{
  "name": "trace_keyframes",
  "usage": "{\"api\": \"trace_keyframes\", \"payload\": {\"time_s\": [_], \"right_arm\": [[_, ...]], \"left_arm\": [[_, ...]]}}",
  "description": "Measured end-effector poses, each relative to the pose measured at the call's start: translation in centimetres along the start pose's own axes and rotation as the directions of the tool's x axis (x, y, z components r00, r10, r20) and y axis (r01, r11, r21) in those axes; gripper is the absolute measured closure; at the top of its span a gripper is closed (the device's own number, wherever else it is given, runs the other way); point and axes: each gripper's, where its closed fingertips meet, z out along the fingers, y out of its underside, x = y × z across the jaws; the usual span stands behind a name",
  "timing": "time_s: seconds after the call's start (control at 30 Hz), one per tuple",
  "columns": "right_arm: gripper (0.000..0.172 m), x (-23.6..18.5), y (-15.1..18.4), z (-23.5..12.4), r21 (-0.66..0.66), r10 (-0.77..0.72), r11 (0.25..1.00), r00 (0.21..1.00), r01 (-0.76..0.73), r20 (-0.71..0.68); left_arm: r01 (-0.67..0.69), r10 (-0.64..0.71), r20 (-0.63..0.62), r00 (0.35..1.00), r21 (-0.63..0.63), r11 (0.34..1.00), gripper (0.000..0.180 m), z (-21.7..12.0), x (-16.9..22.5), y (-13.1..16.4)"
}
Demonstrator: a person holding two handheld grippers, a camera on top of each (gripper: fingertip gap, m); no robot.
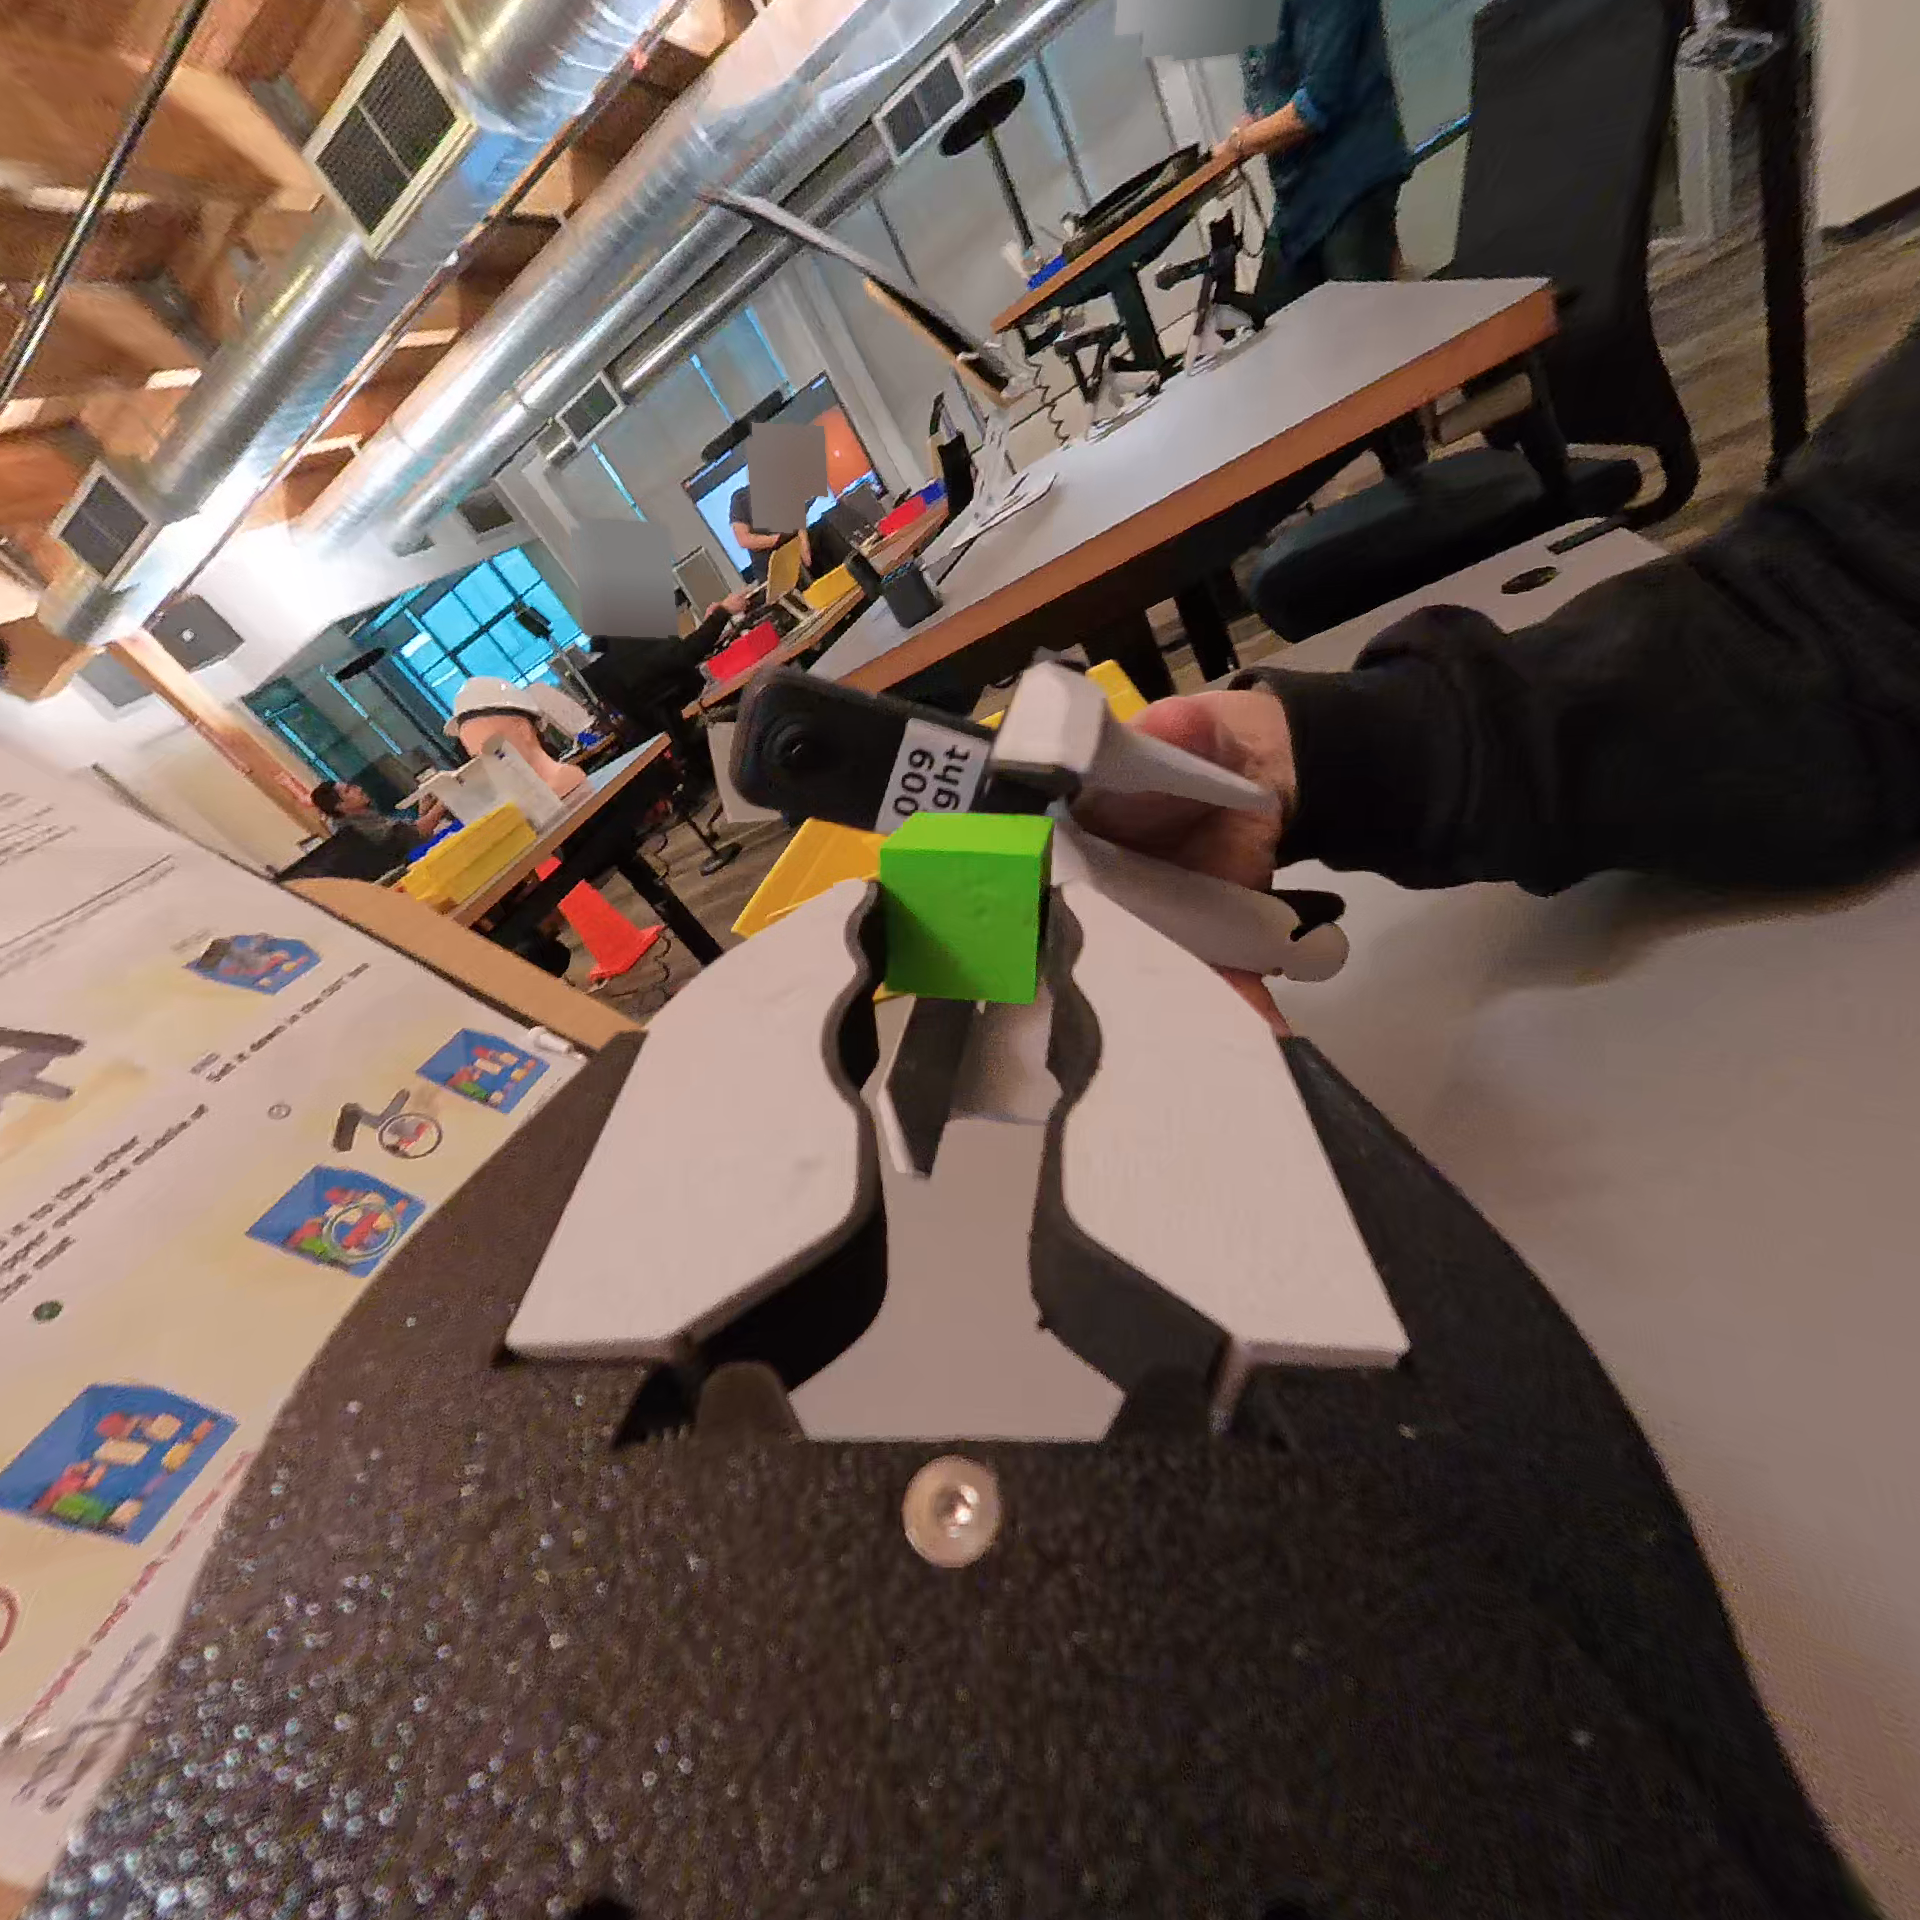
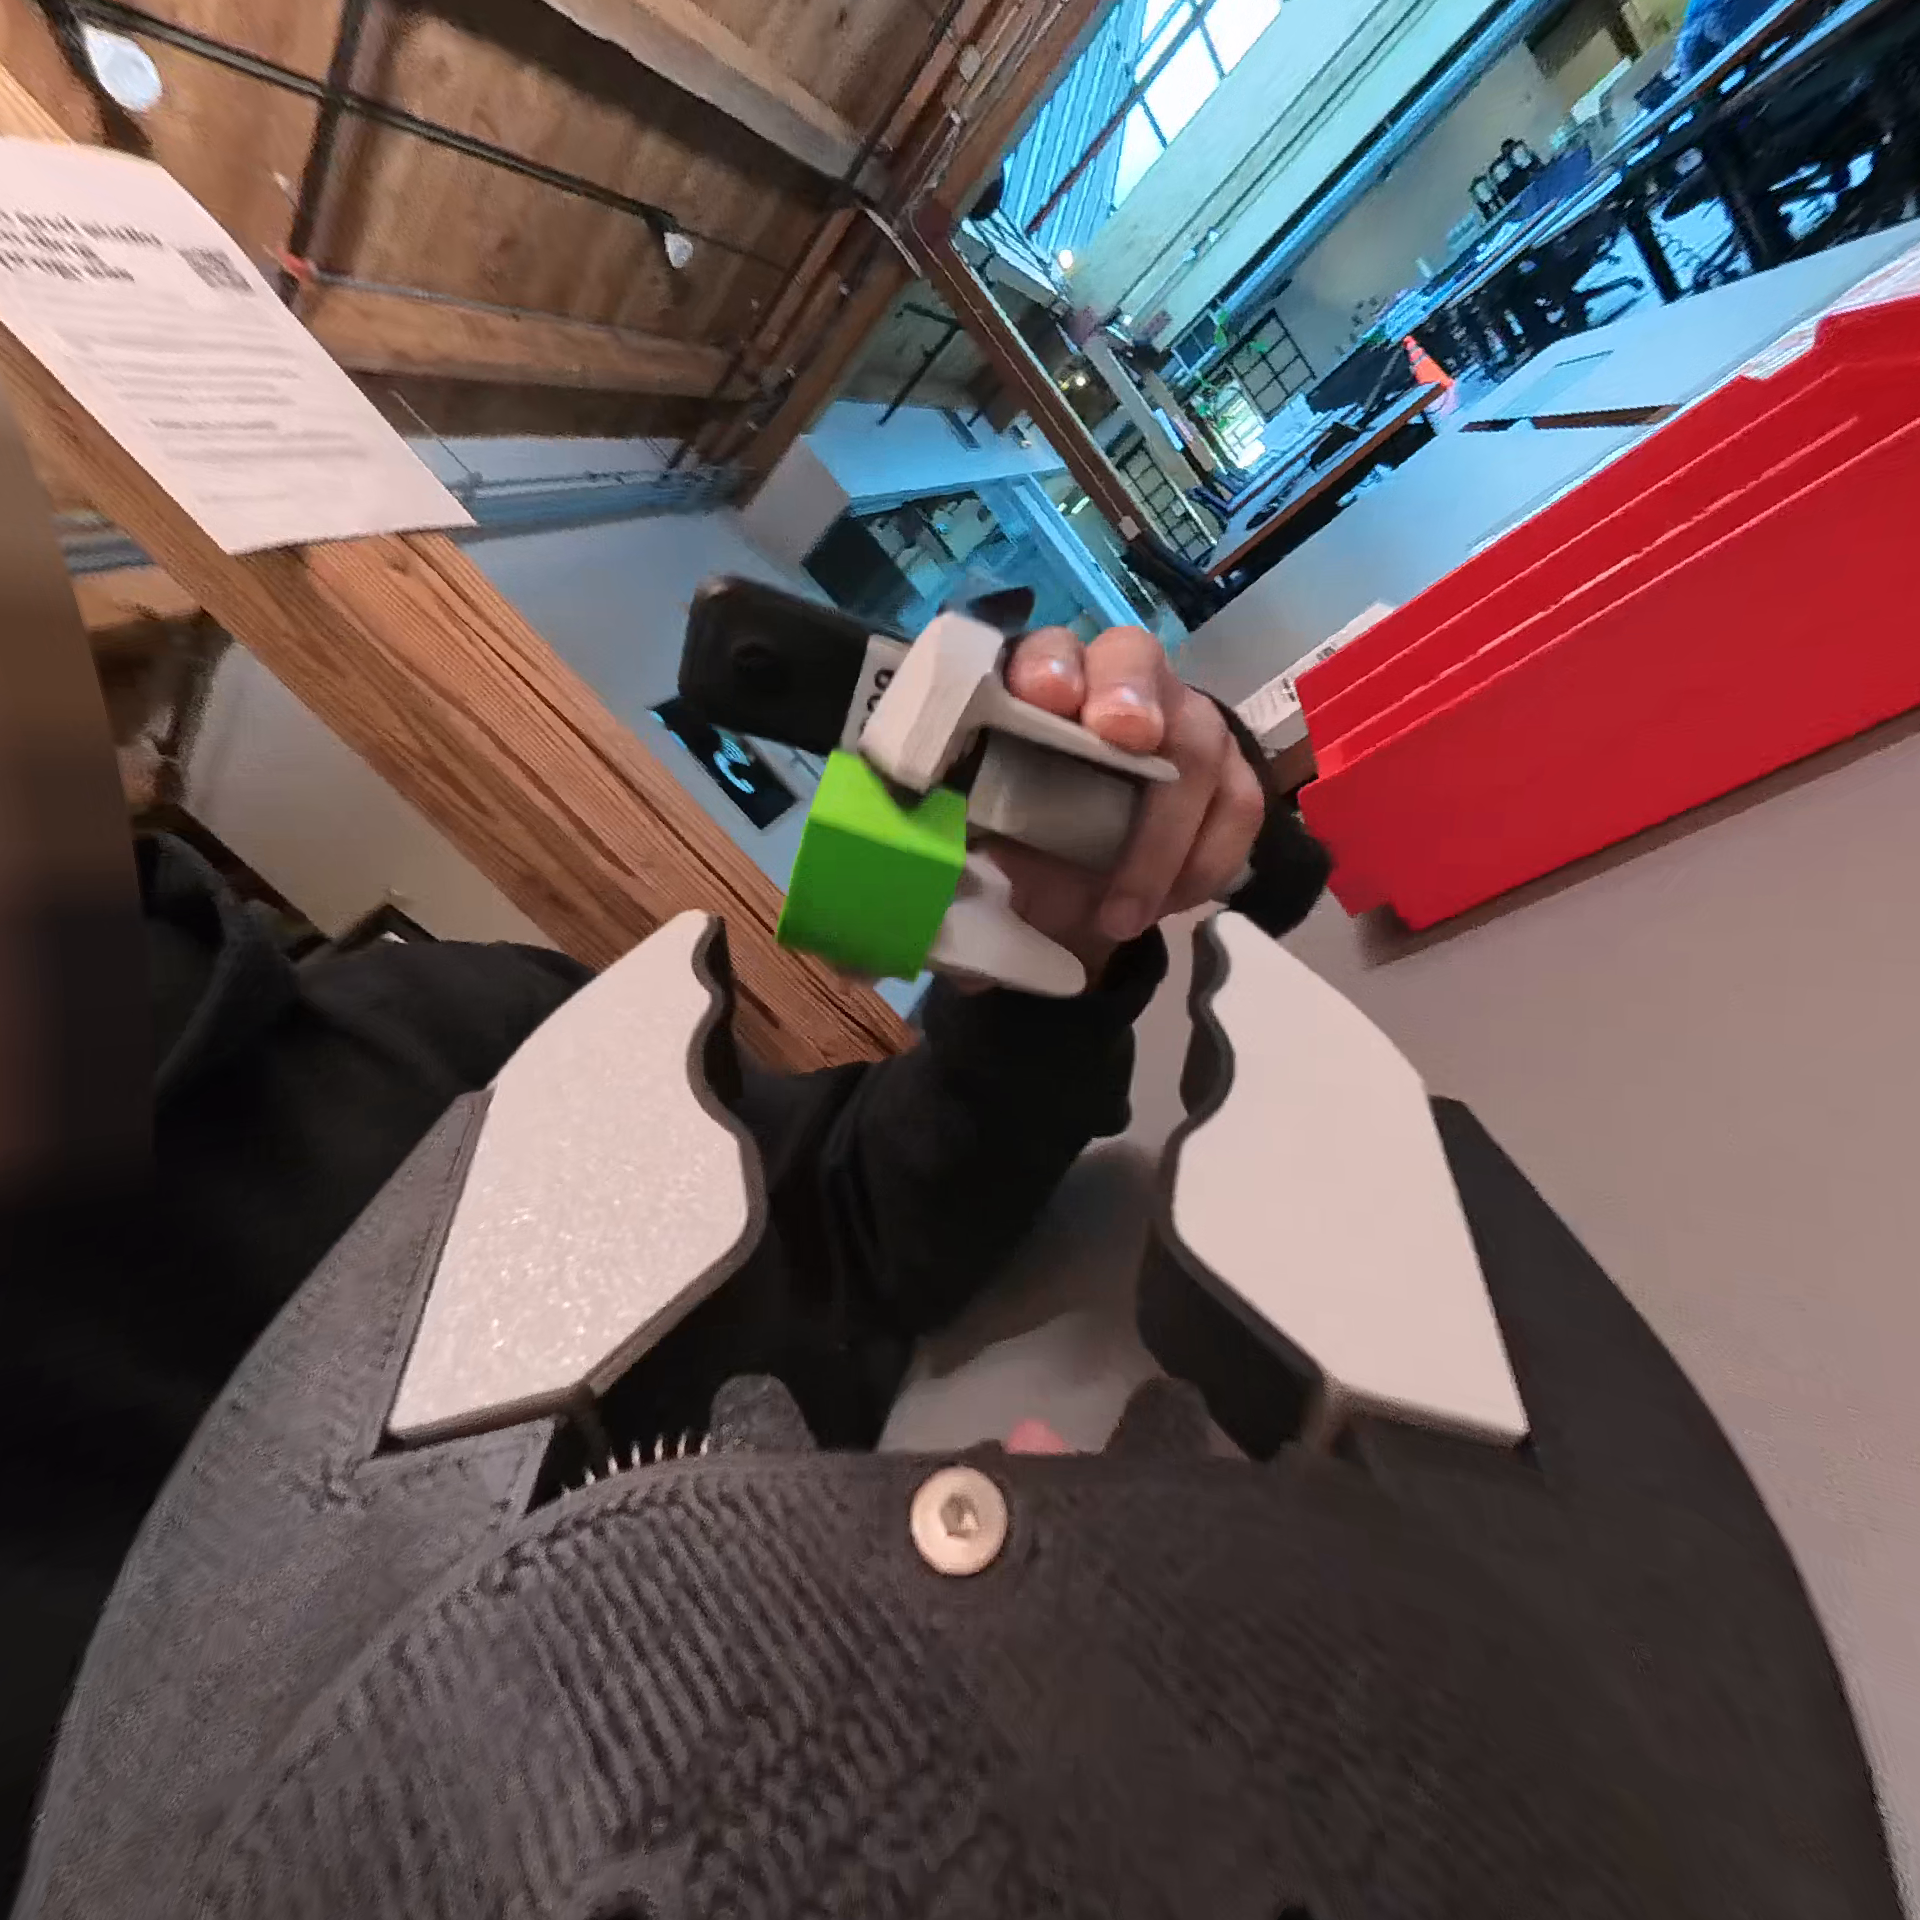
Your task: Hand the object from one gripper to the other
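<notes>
My left gripper (image 1: 961, 920) is shut on a bright green cube (image 1: 966, 904), with a pad pressed against each side, and holds it in the air. The same cube (image 2: 873, 873) shows in the right wrist view, clamped between the left gripper's fingers (image 2: 920, 712), which a hand holds. My right gripper (image 2: 956, 940) is open wide and empty. The cube lies just beyond its fingertips, nearer the left one, and touches neither pad. In the left wrist view the right gripper's fingers (image 1: 1049, 722) stand spread behind the cube, held by a hand in a black sleeve (image 1: 1558, 748).
Stacked red bins (image 2: 1610, 644) stand on the grey table (image 2: 1662, 1091) to the right. A wooden post (image 2: 499, 707) with a paper sheet rises at the left. A printed instruction sheet (image 1: 156, 1143) lies at the left. A yellow bin (image 1: 800, 873) sits behind the cube. People work at far tables. Both grippers' tips are close together, under 4 cm apart.
</notes>
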Motion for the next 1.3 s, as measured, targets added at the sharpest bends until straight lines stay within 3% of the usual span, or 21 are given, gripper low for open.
{"api": "trace_keyframes", "payload": {"time_s": [0.27, 0.37, 0.47, 0.6, 0.7, 0.77, 0.8, 0.83, 0.9, 0.97, 1.0, 1.13, 1.3], "right_arm": [[0.111, -0.2, -0.3, 0.2, 0.022, 0.079, 0.997, 0.996, -0.080, 0.052], [0.140, -0.6, -0.6, 0.0, 0.035, 0.106, 0.993, 0.990, -0.110, 0.093], [0.141, -0.4, -0.8, 0.0, 0.031, 0.088, 0.995, 0.993, -0.091, 0.083], [0.141, 0.2, -2.1, -1.2, 0.056, 0.012, 0.998, 1.000, -0.010, -0.021], [0.142, 0.8, -5.1, -5.9, 0.114, -0.101, 0.984, 0.960, 0.134, -0.260], [0.142, 1.7, -7.3, -11.7, 0.118, -0.174, 0.955, 0.835, 0.273, -0.521], [0.142, 2.1, -8.3, -15.4, 0.109, -0.178, 0.938, 0.728, 0.328, -0.662], [0.142, 2.6, -9.0, -19.8, 0.094, -0.155, 0.924, 0.587, 0.371, -0.794], [0.142, 3.2, -8.9, -29.8, 0.034, -0.059, 0.918, 0.218, 0.396, -0.974], [0.142, 3.0, -6.9, -38.7, -0.004, 0.037, 0.938, -0.111, 0.346, -0.993], [0.142, 2.9, -5.8, -41.9, 0.007, 0.077, 0.947, -0.205, 0.322, -0.976], [0.142, 4.1, -2.1, -47.9, 0.042, 0.127, 0.972, -0.365, 0.231, -0.922], [0.141, 5.4, 0.3, -49.5, 0.036, 0.077, 0.995, -0.455, 0.097, -0.887]], "left_arm": [[0.000, 0.000, -0.004, 1.000, 0.013, 1.000, 0.152, 0.5, 0.2, 0.7], [-0.012, 0.012, 0.022, 1.000, -0.011, 1.000, 0.152, 0.7, -0.1, 1.2], [0.009, -0.008, 0.047, 0.999, -0.024, 1.000, 0.152, 0.7, -0.4, 1.4], [0.069, -0.063, 0.136, 0.989, -0.040, 0.997, 0.146, 0.9, -1.4, 1.7], [0.106, -0.091, 0.176, 0.980, -0.072, 0.992, 0.144, 0.7, -2.0, 2.4], [0.113, -0.094, 0.195, 0.976, -0.090, 0.990, 0.145, 0.6, -2.3, 2.8], [0.119, -0.096, 0.207, 0.974, -0.098, 0.988, 0.145, 0.5, -2.5, 3.0], [0.128, -0.103, 0.216, 0.971, -0.108, 0.986, 0.146, 0.5, -2.6, 3.3], [0.150, -0.119, 0.220, 0.968, -0.130, 0.980, 0.147, 0.6, -2.7, 3.8], [0.161, -0.122, 0.233, 0.965, -0.158, 0.974, 0.148, 0.7, -2.8, 4.5], [0.168, -0.125, 0.233, 0.965, -0.174, 0.970, 0.150, 0.8, -2.8, 4.9], [0.176, -0.129, 0.228, 0.965, -0.201, 0.963, 0.151, 1.2, -2.5, 5.6], [0.204, -0.153, 0.230, 0.961, -0.217, 0.955, 0.152, 1.3, -2.4, 6.1]]}}
